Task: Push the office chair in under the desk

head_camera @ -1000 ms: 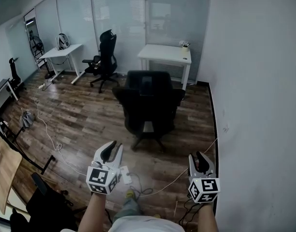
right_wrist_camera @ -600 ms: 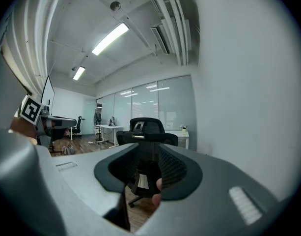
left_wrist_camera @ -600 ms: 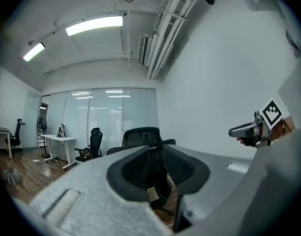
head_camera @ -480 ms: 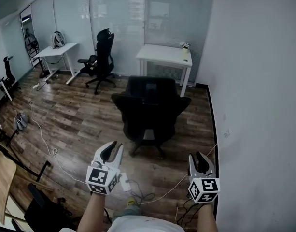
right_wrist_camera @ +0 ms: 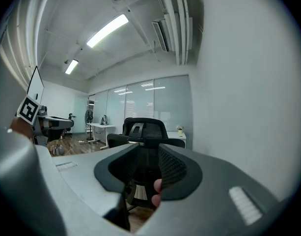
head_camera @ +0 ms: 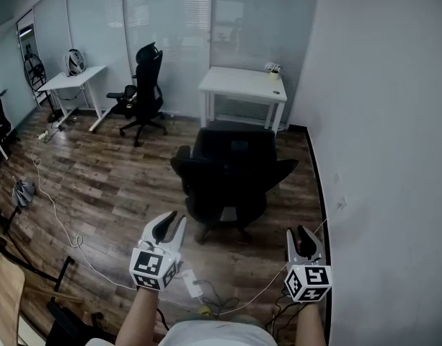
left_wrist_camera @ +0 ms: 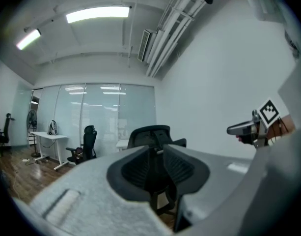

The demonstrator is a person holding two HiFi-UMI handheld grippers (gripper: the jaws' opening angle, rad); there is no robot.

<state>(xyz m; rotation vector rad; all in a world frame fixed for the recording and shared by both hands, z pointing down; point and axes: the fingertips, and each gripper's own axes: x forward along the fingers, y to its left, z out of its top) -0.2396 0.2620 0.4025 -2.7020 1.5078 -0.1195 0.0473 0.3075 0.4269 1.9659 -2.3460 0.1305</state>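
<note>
Found the office chair [head_camera: 231, 175] parked out on the wood floor, backrest turned this way, seat aimed at the white desk [head_camera: 242, 85] by the glass wall. Sat just in front of that desk, not under it at all. So basically zero done on the actual push.

Spotted a little pot [head_camera: 275, 69] on the desk's far corner. Saw nothing blocking the gap underneath, at least from the head view.

Held the left gripper [head_camera: 168, 225] and the right gripper [head_camera: 301, 235] out roughly level, both well short of the chair and touching nothing. Had both claws parted a bit with nothing between them, just the chair's back showing through each gap further off.

Left to do, at a guess: close the distance, get both claws against the backrest, then roll the thing forward and in under the desk.

Also noticed a corded power strip [head_camera: 192, 283] on the floor right by the feet. Probably worth stepping around.
</note>
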